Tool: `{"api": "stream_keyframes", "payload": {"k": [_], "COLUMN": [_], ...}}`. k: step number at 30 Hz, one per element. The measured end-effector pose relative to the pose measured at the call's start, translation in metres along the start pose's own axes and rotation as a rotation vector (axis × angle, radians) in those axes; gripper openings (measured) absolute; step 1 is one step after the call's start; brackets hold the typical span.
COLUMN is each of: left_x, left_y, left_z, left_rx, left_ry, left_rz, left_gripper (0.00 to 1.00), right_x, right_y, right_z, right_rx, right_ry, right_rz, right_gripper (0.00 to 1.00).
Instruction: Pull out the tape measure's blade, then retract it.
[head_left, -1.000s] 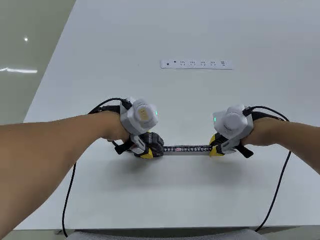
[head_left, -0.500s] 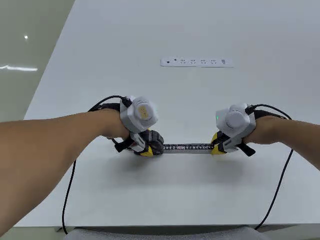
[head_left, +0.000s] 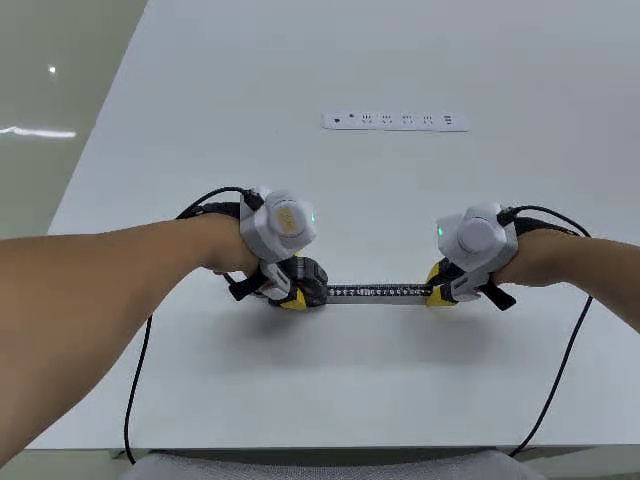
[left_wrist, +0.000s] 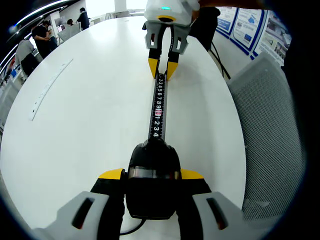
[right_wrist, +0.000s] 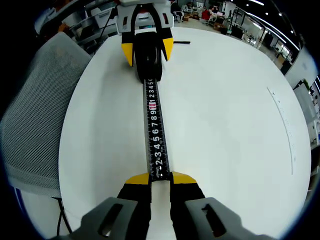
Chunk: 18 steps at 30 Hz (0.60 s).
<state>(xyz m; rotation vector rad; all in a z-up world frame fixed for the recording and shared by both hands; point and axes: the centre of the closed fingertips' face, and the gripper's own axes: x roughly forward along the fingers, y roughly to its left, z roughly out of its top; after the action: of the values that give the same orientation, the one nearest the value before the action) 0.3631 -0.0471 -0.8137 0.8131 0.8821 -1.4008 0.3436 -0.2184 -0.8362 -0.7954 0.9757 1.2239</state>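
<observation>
The black tape measure case (head_left: 308, 285) (left_wrist: 152, 172) sits between the yellow-tipped fingers of my left gripper (head_left: 290, 297) (left_wrist: 151, 175), which is shut on it. Its numbered blade (head_left: 376, 292) (left_wrist: 158, 106) (right_wrist: 154, 130) stretches flat over the white table (head_left: 400, 200) toward my right gripper (head_left: 437, 296) (right_wrist: 160, 177). The right gripper is shut on the blade's end. In the right gripper view the case (right_wrist: 148, 52) lies far ahead, held by the left gripper (right_wrist: 147, 50). The left gripper view shows the right gripper (left_wrist: 163, 67) pinching the blade's far end.
A long white power strip (head_left: 395, 121) lies farther back on the table. Black cables (head_left: 140, 370) trail from both grippers over the near table edge. A grey mesh chair back (left_wrist: 270, 130) (right_wrist: 35, 115) stands at the table's near side.
The two grippers have moved a little further apart, and the exposed length of blade between them has grown slightly.
</observation>
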Motion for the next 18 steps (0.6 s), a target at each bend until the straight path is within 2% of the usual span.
{"api": "stream_keyframes", "payload": {"k": [18], "left_x": [-0.0002], "left_y": [0.0013], "left_z": [0.0007], "left_rx": [-0.003], "left_ry": [-0.008], "left_rz": [0.009], "left_gripper": [0.36], "right_x": [-0.0062], "right_y": [0.0018], "right_z": [-0.0025], "right_rx": [0.001], "right_ry": [0.011], "right_rz": [-0.002], "right_gripper": [0.12]}}
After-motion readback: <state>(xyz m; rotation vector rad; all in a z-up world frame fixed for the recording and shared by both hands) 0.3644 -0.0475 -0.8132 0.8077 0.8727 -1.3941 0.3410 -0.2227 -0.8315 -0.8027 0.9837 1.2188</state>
